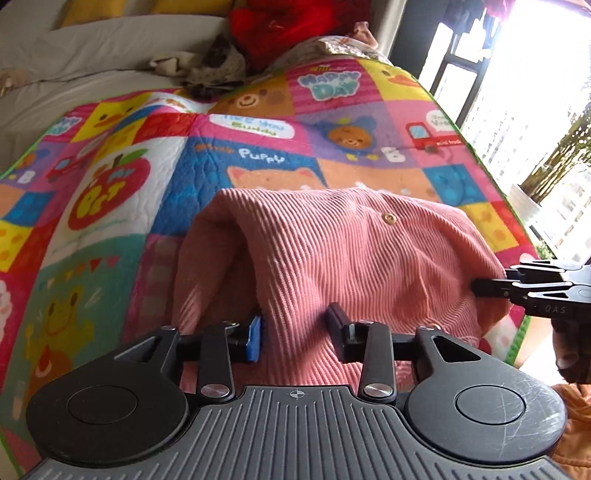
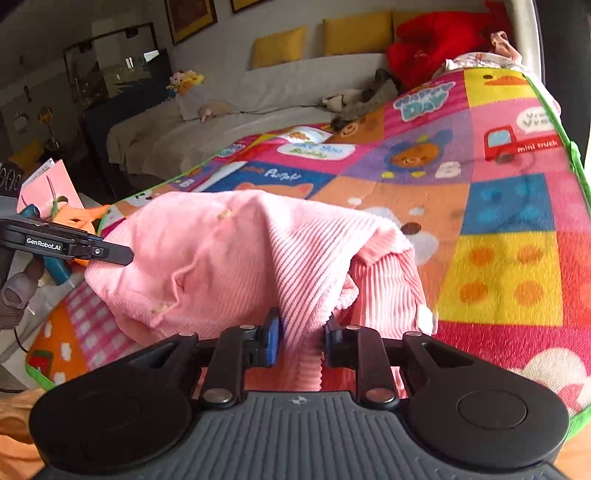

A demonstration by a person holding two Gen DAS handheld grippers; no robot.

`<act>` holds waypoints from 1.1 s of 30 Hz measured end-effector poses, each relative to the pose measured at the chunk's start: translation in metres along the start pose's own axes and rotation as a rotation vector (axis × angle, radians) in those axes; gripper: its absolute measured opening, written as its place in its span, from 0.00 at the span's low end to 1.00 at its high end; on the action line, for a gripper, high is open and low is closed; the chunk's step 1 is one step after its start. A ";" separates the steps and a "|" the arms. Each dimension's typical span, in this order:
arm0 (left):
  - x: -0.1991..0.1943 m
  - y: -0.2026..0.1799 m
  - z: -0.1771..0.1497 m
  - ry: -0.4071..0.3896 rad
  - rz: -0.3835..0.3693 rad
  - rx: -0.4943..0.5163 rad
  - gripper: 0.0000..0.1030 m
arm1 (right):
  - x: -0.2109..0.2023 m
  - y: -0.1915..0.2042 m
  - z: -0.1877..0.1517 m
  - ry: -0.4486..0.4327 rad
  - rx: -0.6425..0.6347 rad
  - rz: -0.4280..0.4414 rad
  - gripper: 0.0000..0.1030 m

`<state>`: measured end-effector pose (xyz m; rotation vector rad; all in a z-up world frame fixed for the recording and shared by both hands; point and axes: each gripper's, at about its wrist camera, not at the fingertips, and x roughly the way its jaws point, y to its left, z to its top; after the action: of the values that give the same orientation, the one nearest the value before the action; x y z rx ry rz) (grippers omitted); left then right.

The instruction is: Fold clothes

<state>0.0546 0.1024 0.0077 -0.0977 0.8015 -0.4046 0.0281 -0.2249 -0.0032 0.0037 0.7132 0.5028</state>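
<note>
Pink corduroy garment (image 1: 343, 254) sits bunched on the bright patchwork play mat (image 1: 155, 162), btwn both grippers. Left gripper (image 1: 295, 332) pinches a fold at its near edge; right gripper (image 2: 301, 341) pinches another fold. Grey sofa (image 2: 258, 99) w/ yellow cushions (image 2: 354, 33) behind.

A bright patchwork play mat (image 1: 332, 122) with cartoon animals and a green border carried a pink corduroy garment (image 1: 351, 266), which lay bunched near its front edge; beyond, soft toys (image 2: 354, 98) sat on a grey sofa (image 2: 229, 122)
</note>
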 end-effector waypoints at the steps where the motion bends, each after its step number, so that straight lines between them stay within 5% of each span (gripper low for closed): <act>1: -0.007 0.000 0.004 -0.024 0.000 0.008 0.45 | 0.000 -0.002 -0.002 0.003 0.008 -0.002 0.33; 4: -0.029 -0.004 0.019 -0.117 -0.015 0.037 0.62 | -0.018 -0.004 0.011 -0.071 -0.007 -0.010 0.42; 8: -0.033 -0.020 0.040 -0.199 -0.095 0.057 0.72 | -0.033 0.001 0.035 -0.181 -0.049 -0.015 0.55; 12: 0.007 -0.031 0.043 -0.149 -0.157 0.030 0.78 | -0.012 0.010 0.043 -0.194 -0.043 0.057 0.58; 16: 0.059 -0.026 0.029 0.001 -0.081 -0.036 0.80 | 0.038 0.008 0.035 -0.100 -0.009 0.054 0.60; 20: 0.061 -0.028 0.019 -0.010 -0.091 0.002 0.90 | 0.059 -0.006 0.021 -0.047 0.074 0.063 0.62; 33: 0.066 -0.031 0.016 -0.035 -0.098 0.008 0.96 | 0.059 -0.004 0.012 -0.083 0.073 0.111 0.77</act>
<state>0.0975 0.0473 -0.0187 -0.1365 0.7627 -0.4972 0.0751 -0.2006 -0.0317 0.1328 0.6519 0.5788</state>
